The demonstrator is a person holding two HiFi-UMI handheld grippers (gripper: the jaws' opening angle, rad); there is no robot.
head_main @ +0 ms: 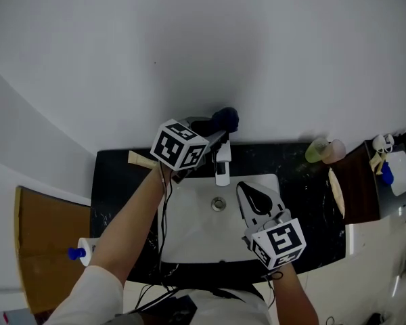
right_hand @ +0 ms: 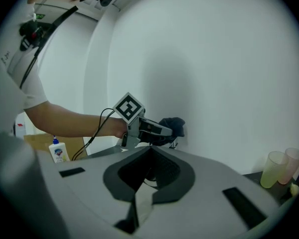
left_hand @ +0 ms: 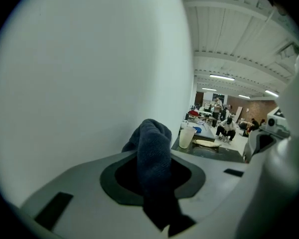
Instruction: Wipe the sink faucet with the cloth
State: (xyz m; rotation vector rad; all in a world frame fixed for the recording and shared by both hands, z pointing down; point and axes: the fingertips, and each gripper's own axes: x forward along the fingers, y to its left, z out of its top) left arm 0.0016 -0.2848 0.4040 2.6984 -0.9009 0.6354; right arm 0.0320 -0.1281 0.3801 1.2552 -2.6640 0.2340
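A dark blue cloth (head_main: 225, 119) is bunched between the jaws of my left gripper (head_main: 218, 135), close to the white wall and just above the chrome faucet (head_main: 222, 168). In the left gripper view the cloth (left_hand: 153, 153) fills the gap of the left gripper (left_hand: 155, 163) and hangs down over it. My right gripper (head_main: 252, 195) hovers over the white sink (head_main: 189, 239), to the right of the faucet, with nothing in it. In the right gripper view its jaws (right_hand: 148, 158) meet along a seam, and the left gripper (right_hand: 157, 129) with the cloth (right_hand: 173, 126) shows ahead.
A black countertop (head_main: 114, 181) surrounds the sink, with the drain (head_main: 218, 204) in the basin. Two translucent cups (head_main: 323, 149) and a pale plate (head_main: 336, 193) stand at the right. A soap bottle with a blue cap (head_main: 79, 252) sits at the left by a wooden board (head_main: 44, 239).
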